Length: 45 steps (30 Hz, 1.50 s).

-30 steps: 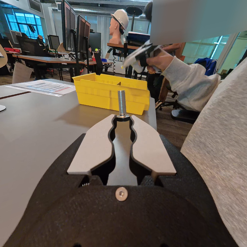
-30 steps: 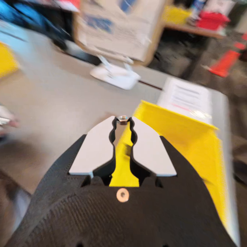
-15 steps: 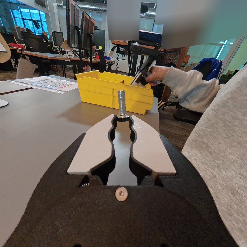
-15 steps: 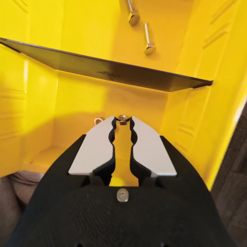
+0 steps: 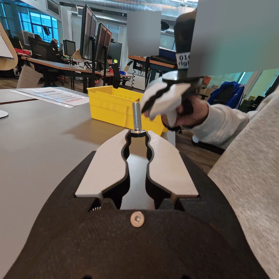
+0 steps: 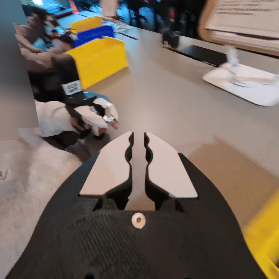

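Your left gripper (image 5: 137, 134) pinches the hex head of a silver bolt (image 5: 137, 117), and the threaded shank stands straight up above the fingertips. In the right wrist view that same gripper (image 6: 111, 119) sits low at the left, its bolt (image 6: 108, 112) upright over the grey table (image 6: 173, 120), with your hand (image 6: 84, 126) wrapped under the handle and 1 fingertip poking out past the jaws.

Your right gripper (image 6: 138, 133) has its 2 fingers drawn in to a narrow slot with nothing between them; bare tabletop shows through the gap. From the left wrist view, that right gripper (image 5: 147, 112) is blurred, tilted downward, its tips just beside the top of the bolt's thread on the right side. You cannot tell from here whether they touch the thread.

Behind the bolt sits the yellow bin (image 5: 114, 105), resting near the table's far edge, its open top facing up. To the left of the bin lies a sheet of paper in a clear sleeve (image 5: 49, 95). Your grey sleeve (image 5: 223, 123) reaches in from the right of the bin.

In the right wrist view, a second yellow bin (image 6: 99, 60) stands behind the left gripper with a blue bin (image 6: 95, 34) behind it, and a white stand base (image 6: 241, 84) lies well to the right.
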Each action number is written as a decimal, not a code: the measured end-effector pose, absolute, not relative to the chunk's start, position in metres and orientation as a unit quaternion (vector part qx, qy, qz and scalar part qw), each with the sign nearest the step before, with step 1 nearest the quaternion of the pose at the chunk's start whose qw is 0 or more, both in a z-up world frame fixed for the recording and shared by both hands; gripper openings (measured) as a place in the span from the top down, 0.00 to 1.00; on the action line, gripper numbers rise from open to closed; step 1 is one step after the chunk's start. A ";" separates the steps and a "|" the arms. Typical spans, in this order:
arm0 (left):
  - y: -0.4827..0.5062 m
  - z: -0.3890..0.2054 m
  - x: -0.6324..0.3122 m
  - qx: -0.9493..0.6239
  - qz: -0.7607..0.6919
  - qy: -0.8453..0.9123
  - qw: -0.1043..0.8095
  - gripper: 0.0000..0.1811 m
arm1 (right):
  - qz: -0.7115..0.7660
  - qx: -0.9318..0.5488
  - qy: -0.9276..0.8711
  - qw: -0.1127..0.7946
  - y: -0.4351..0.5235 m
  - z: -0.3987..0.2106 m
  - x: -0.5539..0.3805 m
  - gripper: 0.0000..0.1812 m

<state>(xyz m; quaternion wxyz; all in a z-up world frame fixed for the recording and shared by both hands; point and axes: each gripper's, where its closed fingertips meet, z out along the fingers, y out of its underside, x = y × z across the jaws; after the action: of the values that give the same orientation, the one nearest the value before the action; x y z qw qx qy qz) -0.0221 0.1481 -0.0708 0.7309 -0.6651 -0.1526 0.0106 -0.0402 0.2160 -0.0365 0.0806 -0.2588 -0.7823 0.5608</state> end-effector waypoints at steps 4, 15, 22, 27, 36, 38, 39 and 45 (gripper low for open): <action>0.149 -0.069 -0.017 -0.666 0.011 -0.147 0.732 0.90 | 0.529 -0.190 -0.822 0.093 0.152 -0.078 -0.019 0.89; 0.154 -0.072 -0.015 -0.681 0.038 -0.146 0.717 0.90 | 0.584 -0.211 -0.778 0.092 0.141 -0.058 -0.017 0.90; 0.151 -0.058 -0.022 -0.644 0.049 -0.200 0.737 0.70 | 0.597 -0.213 -0.768 0.089 0.135 -0.052 -0.015 0.95; 0.146 -0.061 -0.032 -0.650 0.062 -0.221 0.725 0.60 | 0.471 -0.261 -0.788 0.299 0.240 -0.008 -0.082 0.95; 0.145 -0.064 -0.036 -0.676 0.133 -0.212 0.693 0.62 | 0.117 -0.496 -0.857 0.070 0.445 -0.116 -0.165 0.95; 0.145 -0.065 -0.036 -0.679 0.138 -0.212 0.689 0.63 | 0.035 -0.495 -0.867 0.044 0.457 -0.140 -0.166 0.95; 0.145 -0.066 -0.037 -0.682 0.138 -0.211 0.687 0.63 | 0.012 -0.493 -0.869 0.028 0.458 -0.148 -0.166 0.94; 0.143 -0.072 -0.040 -0.686 0.131 -0.218 0.681 0.64 | -0.044 -0.487 -0.872 -0.012 0.456 -0.166 -0.170 0.94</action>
<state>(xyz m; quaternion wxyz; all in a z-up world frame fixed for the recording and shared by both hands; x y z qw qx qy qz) -0.0397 0.1432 -0.0724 0.6813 -0.6863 -0.2185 0.1312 -0.1701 0.4562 -0.1659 -0.0121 -0.4873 -0.8720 -0.0445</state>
